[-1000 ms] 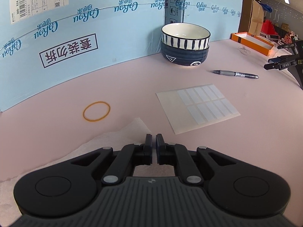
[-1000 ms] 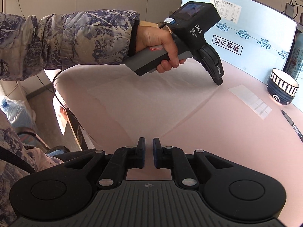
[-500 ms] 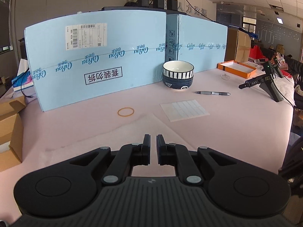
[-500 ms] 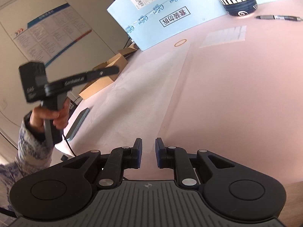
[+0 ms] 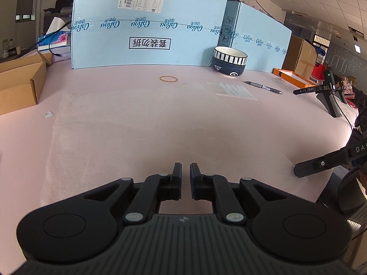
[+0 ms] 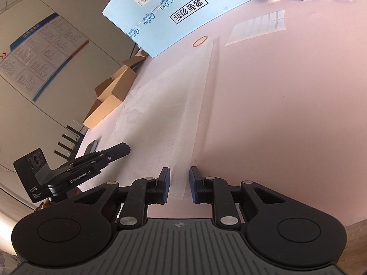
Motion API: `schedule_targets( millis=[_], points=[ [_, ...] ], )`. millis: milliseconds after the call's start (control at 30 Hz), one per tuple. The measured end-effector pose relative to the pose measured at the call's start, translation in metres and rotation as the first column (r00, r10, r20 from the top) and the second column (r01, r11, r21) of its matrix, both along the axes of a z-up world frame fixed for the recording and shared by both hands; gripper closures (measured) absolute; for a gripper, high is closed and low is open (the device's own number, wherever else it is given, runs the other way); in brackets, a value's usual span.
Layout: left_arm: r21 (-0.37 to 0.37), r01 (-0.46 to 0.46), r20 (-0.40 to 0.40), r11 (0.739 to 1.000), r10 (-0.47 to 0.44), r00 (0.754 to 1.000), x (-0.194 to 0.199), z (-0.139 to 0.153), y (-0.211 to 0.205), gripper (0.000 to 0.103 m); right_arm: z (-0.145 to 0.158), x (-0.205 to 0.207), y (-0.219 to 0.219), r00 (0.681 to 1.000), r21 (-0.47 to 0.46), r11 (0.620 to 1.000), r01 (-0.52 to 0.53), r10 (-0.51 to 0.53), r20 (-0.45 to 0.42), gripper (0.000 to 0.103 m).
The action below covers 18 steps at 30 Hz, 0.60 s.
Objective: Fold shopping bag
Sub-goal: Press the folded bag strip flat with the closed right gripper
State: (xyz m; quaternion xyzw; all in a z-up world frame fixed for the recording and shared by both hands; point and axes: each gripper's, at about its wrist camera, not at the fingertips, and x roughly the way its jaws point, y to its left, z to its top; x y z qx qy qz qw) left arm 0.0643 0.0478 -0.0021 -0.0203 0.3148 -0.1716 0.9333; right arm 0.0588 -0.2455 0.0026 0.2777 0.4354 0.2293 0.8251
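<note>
The shopping bag (image 5: 137,126) is a thin, translucent white sheet lying flat on the pink table (image 5: 229,126). My left gripper (image 5: 185,171) hovers over the bag's near edge. Its jaws are opening, a narrow gap shows, and nothing is between them. In the right wrist view the bag (image 6: 165,114) stretches away as a long strip. Its right edge runs down between the fingers of my right gripper (image 6: 179,178), which stands open without pinching it. The left gripper (image 6: 125,148) shows at the left there. The right gripper's tip (image 5: 298,170) rests at the bag's right corner.
Blue cartons (image 5: 149,23) wall off the back. Before them sit a striped bowl (image 5: 230,60), a rubber band (image 5: 168,78), a label sheet (image 5: 234,90) and a pen (image 5: 263,87). A cardboard box (image 5: 18,82) is at the left, an orange box (image 5: 296,78) and a black stand (image 5: 330,100) at the right.
My left gripper has pulled back from the bag's far corner to its near edge, and its jaws have parted. The right gripper has rolled and opened wider.
</note>
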Motion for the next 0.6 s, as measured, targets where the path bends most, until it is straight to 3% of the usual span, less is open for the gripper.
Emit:
schedule_targets(
  millis=[67, 133, 200, 600],
  points=[
    [0.002, -0.034, 0.007, 0.999, 0.034, 0.999, -0.007, 0.0, 0.002, 0.077, 0.0, 0.002, 0.0, 1.0, -0.01, 1.0, -0.006, 0.006, 0.002, 0.086],
    [0.011, -0.051, 0.012, 0.999, 0.051, 0.999, -0.013, 0.0, 0.002, 0.05, -0.001, 0.003, -0.002, 1.0, -0.011, 1.0, -0.007, 0.007, -0.001, 0.086],
    [0.032, -0.068, 0.018, 0.997, 0.068, 0.998, -0.017, -0.001, 0.0, 0.035, -0.001, 0.003, -0.002, 1.0, -0.017, 1.0, -0.009, 0.01, 0.004, 0.086],
    [0.114, -0.092, 0.035, 0.989, 0.089, 0.995, -0.015, -0.004, -0.015, 0.034, 0.0, 0.002, 0.004, 1.0, -0.044, 0.999, -0.009, 0.01, 0.028, 0.086]
  ],
)
